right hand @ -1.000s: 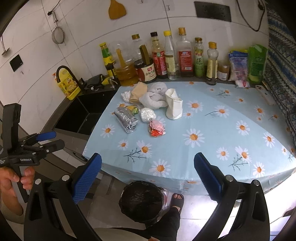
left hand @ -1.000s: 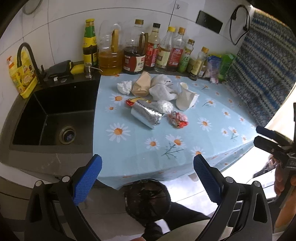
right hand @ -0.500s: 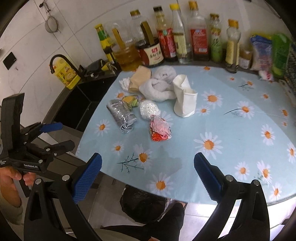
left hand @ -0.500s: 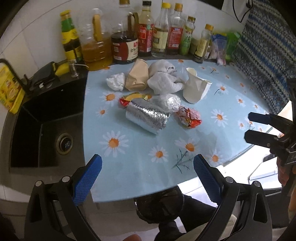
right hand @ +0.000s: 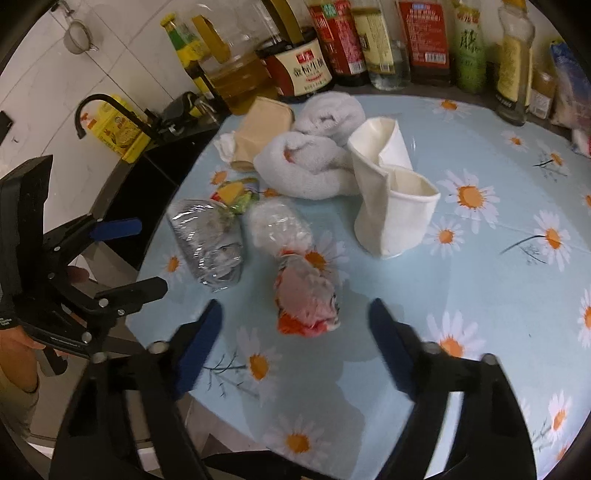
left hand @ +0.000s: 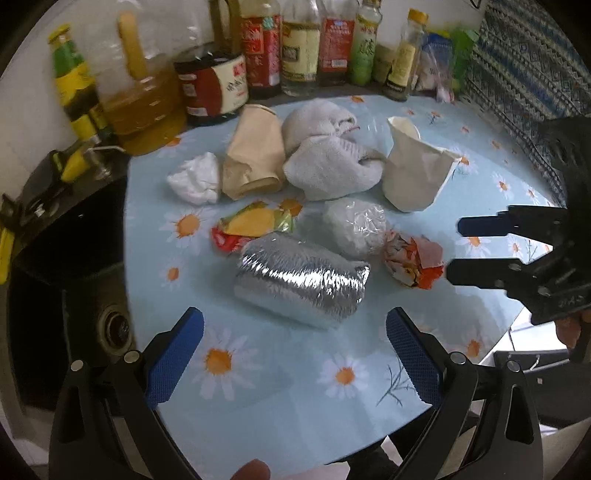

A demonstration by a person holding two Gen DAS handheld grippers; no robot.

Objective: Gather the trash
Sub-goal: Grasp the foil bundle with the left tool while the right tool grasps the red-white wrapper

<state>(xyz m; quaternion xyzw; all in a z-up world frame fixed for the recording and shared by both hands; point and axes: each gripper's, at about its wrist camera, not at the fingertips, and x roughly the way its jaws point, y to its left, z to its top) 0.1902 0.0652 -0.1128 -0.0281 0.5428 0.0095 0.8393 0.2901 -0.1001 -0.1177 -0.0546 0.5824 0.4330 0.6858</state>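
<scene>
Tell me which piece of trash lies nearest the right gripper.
The red-and-white crumpled wrapper, just ahead of the right gripper. The foil bag and plastic-wrapped ball lie farther off.

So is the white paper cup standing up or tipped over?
Tipped over. The white paper cup lies crumpled on its side on the tablecloth, its open mouth facing sideways.

Place: home kitchen — a lived-in one.
Back wall: white tiles (right hand: 44, 85); a small strainer (right hand: 77, 35) hangs on them.
Condiments: row of sauce bottles (left hand: 295, 40) against the wall, with a large oil jug (left hand: 144, 99) — cooking stock.
Sink: dark basin with drain (left hand: 114, 326) set in the counter left of the cloth; black faucet (right hand: 99, 107) curves above it, yellow packet behind.
Counter: daisy-print tablecloth (right hand: 480, 295), pale blue, household style.
Right edge: patterned woven fabric (left hand: 517, 66).
</scene>
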